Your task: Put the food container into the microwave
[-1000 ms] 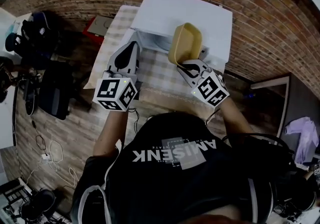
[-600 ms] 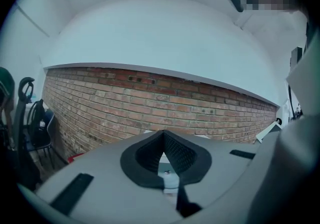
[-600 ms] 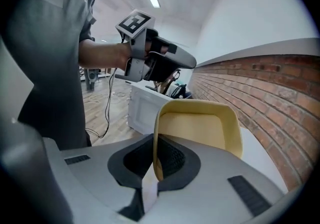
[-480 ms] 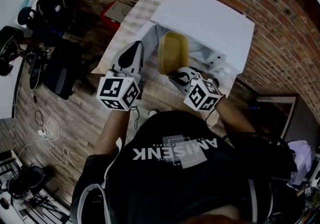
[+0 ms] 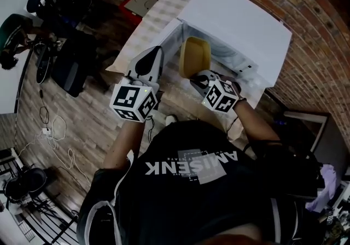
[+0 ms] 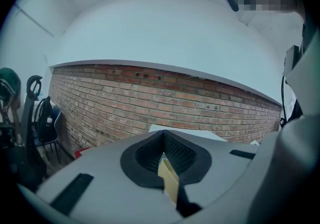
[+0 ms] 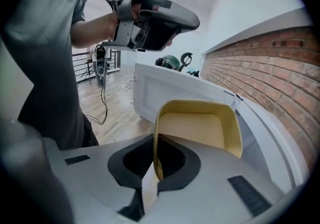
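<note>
A yellow food container [image 5: 195, 56] hangs tipped steeply at the open front of the white microwave [image 5: 240, 25]. My right gripper [image 5: 201, 79] is shut on its near rim. In the right gripper view the container [image 7: 200, 128] shows its empty inside, with the rim pinched in my right gripper [image 7: 154, 138]. The microwave's door [image 7: 150, 93] stands open to the left, and the cavity edge [image 7: 272, 133] runs along the right. My left gripper [image 5: 155, 55] hovers beside the door, jaws together and holding nothing. The left gripper view shows my left gripper [image 6: 162, 135] shut, aimed at a brick wall [image 6: 150, 98].
The microwave stands on a table with a checked cloth [image 5: 147, 19] against the brick wall [image 5: 311, 47]. A red flat object [image 5: 136, 2] lies at the table's far end. Bags and a dark chair [image 5: 71, 58] stand on the wooden floor to the left, with cables [image 5: 49, 129].
My right gripper has carried the container down and forward, from above the microwave's front to its opening. The left gripper has drifted slightly alongside the door.
</note>
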A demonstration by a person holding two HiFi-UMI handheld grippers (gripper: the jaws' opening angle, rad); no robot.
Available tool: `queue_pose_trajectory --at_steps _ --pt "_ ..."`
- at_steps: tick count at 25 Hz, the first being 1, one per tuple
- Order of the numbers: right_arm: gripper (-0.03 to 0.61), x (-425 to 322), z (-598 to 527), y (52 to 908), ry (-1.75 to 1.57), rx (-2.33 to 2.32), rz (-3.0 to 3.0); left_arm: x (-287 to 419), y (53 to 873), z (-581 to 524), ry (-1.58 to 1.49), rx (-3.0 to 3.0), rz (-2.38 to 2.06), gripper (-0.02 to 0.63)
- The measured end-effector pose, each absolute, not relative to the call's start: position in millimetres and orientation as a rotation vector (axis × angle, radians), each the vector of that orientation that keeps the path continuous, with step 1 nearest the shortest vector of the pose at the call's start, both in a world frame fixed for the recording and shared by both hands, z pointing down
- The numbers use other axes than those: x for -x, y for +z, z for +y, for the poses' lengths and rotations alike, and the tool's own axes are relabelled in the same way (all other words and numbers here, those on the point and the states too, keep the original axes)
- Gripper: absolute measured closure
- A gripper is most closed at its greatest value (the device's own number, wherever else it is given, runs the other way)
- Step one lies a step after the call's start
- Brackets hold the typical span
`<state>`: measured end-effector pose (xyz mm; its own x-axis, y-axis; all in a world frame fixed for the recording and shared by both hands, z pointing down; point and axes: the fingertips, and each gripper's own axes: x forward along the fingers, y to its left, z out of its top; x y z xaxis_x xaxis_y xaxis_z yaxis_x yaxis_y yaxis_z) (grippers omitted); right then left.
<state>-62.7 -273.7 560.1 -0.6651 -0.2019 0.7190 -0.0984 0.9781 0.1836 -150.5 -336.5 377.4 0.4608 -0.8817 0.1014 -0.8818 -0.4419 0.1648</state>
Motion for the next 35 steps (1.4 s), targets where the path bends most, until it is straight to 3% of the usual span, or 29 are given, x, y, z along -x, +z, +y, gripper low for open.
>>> queue_pose_trajectory --at_steps 35 --pt "0.535 -20 -412 633 -0.083 -0.642 -2.036 125 390 -345 0.013 -2.42 -1.621 0.601"
